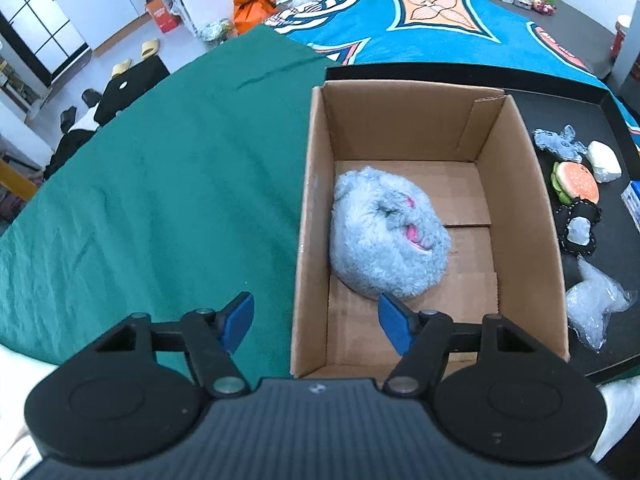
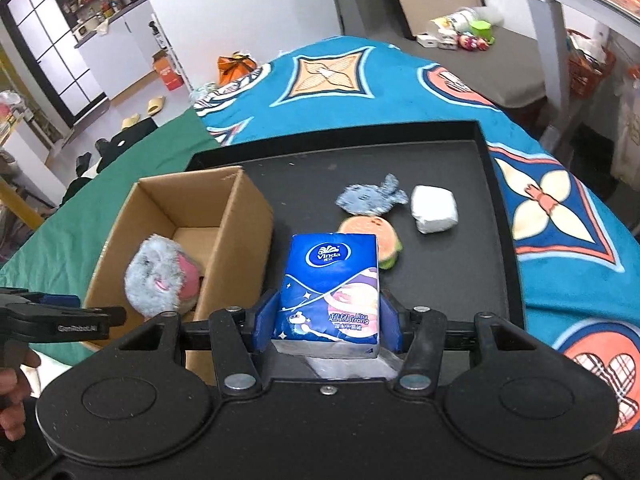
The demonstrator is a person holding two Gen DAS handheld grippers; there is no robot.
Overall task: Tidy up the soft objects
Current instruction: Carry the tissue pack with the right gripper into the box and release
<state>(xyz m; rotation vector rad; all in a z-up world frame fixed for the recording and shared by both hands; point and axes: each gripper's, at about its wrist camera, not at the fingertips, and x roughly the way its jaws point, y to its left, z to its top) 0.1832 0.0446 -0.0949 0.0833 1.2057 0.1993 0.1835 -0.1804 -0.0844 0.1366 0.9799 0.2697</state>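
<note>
An open cardboard box (image 1: 520, 168) (image 2: 244, 216) stands on a black tray (image 2: 460, 160). A fluffy grey plush with pink marks (image 1: 386, 236) (image 2: 160, 272) lies inside it. My left gripper (image 1: 316, 322) is open and empty, straddling the box's near left wall. My right gripper (image 2: 328, 322) is shut on a blue Vinda tissue pack (image 2: 332, 284), held above the tray right of the box. On the tray lie a blue fish plush (image 2: 370, 199), a burger plush (image 2: 374, 240) and a white soft block (image 2: 434, 208).
A black-and-white plush (image 1: 578, 230) and a clear plastic bag (image 1: 596, 304) lie on the tray's near side. A green cloth (image 1: 160, 200) covers the surface left of the box; a blue patterned blanket (image 2: 560, 200) lies beyond and right.
</note>
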